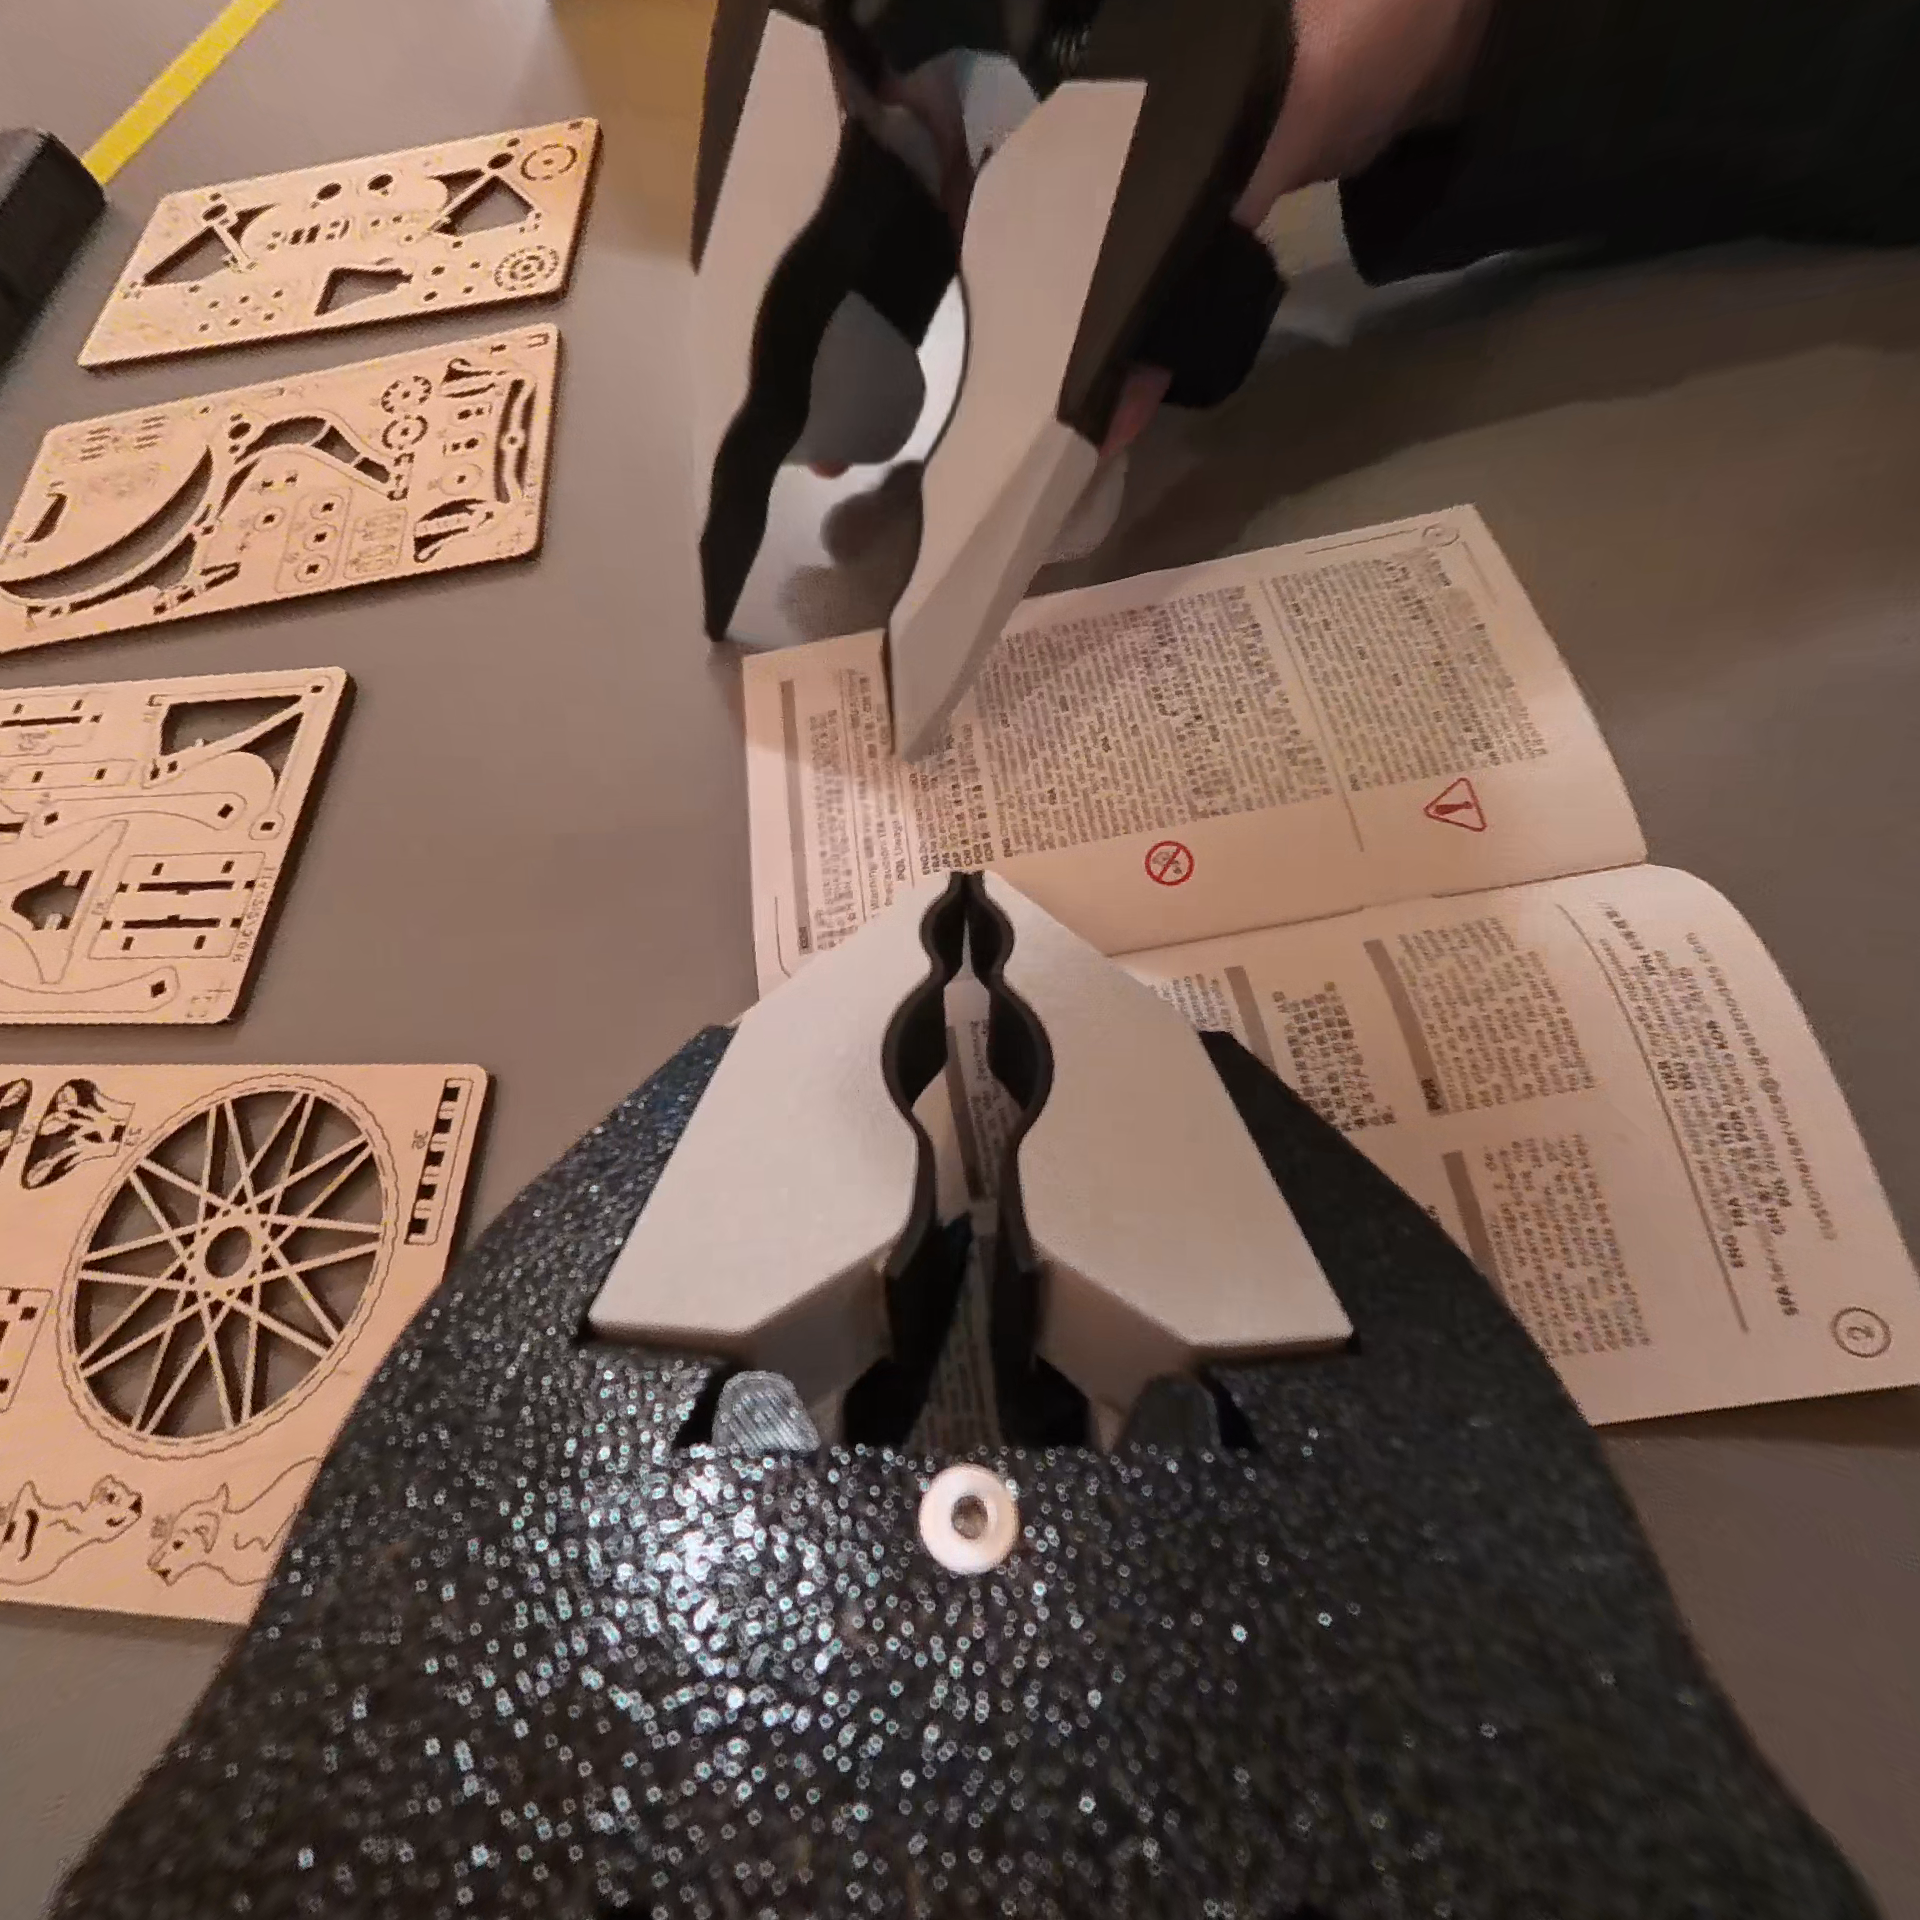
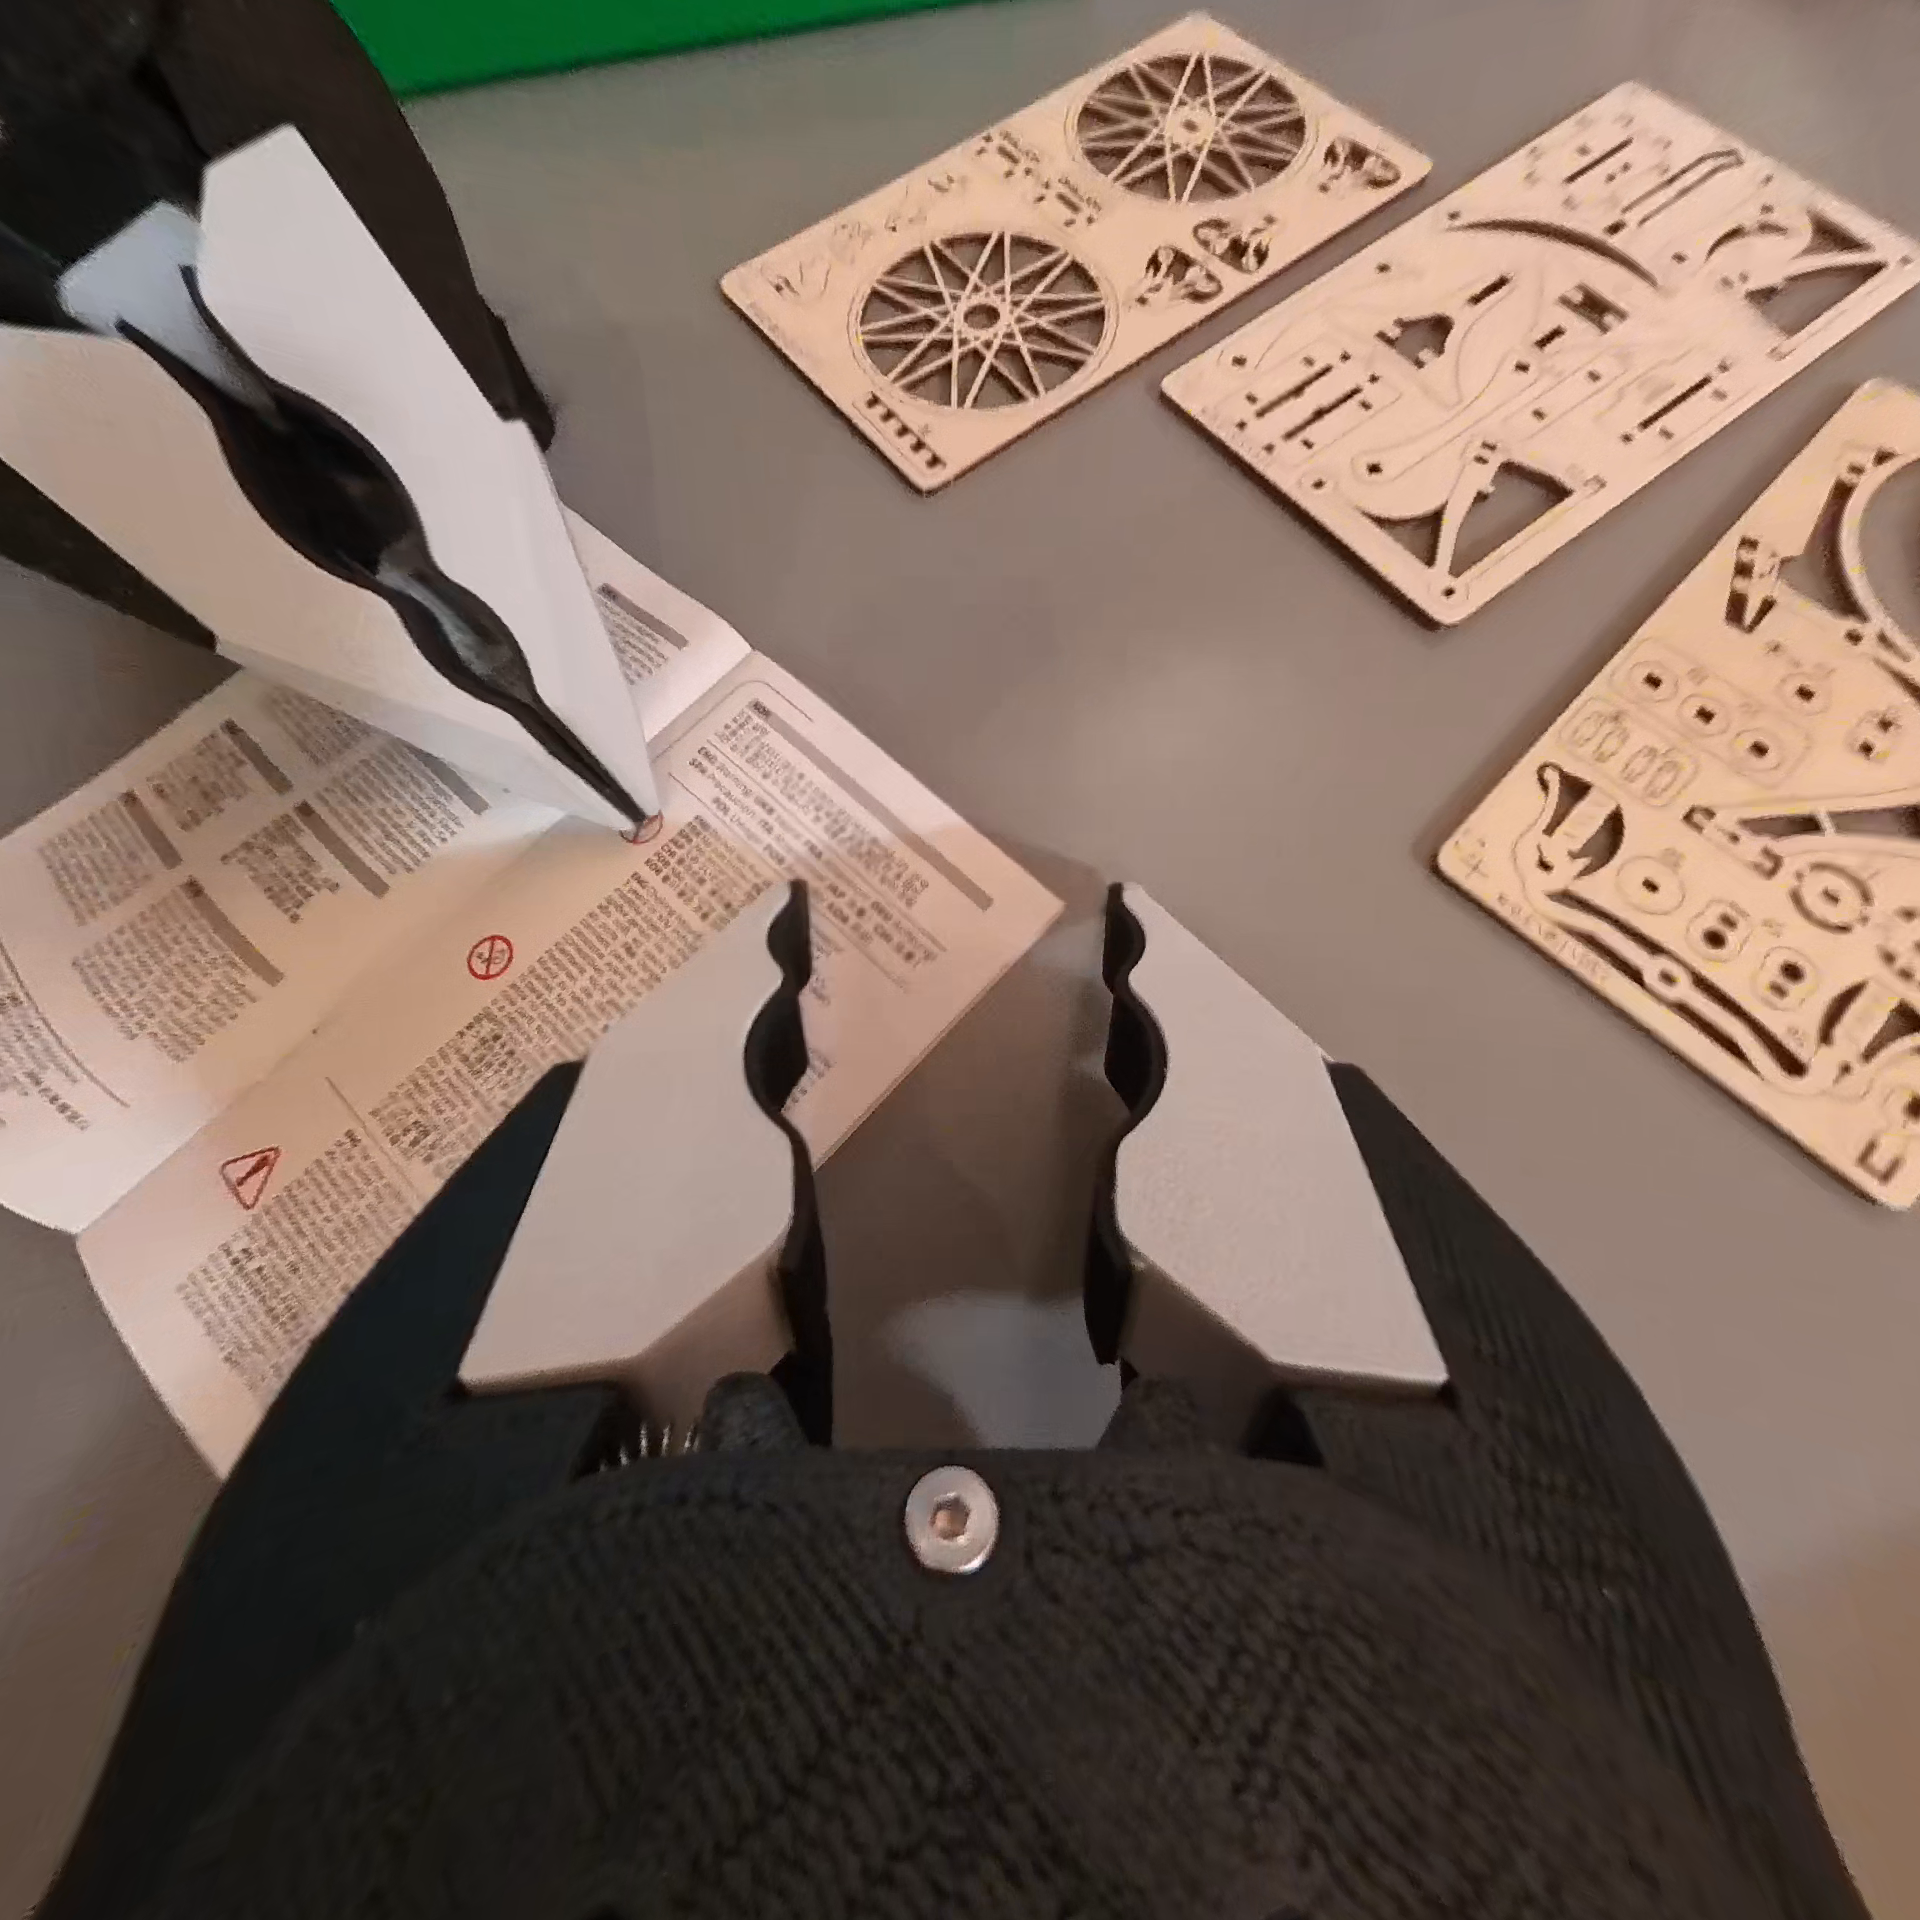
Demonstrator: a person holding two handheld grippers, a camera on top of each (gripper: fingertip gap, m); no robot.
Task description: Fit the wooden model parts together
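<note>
Several laser-cut wooden part sheets lie flat on the grey table, none held. In the left wrist view they run down the left side, with the wheel sheet [image 1: 229, 1299] nearest; in the right wrist view the wheel sheet [image 2: 1070, 239] lies at the upper right. An open instruction booklet [image 1: 1299, 727] lies in the middle. My left gripper [image 1: 964, 883] is shut, with its tip pressed on the booklet near the fold; it also shows in the right wrist view [image 2: 636, 810]. My right gripper [image 2: 956, 904] is open and empty, just above the booklet's [image 2: 312, 987] edge. It shows in the left wrist view [image 1: 810, 686].
A black block [image 1: 31, 229] and a yellow tape strip [image 1: 177, 83] are at the far left corner. A green surface [image 2: 623, 31] borders the table's far side. A gloved hand [image 1: 1226, 301] holds the right gripper. Bare grey table [image 2: 1039, 675] lies between booklet and sheets.
</note>
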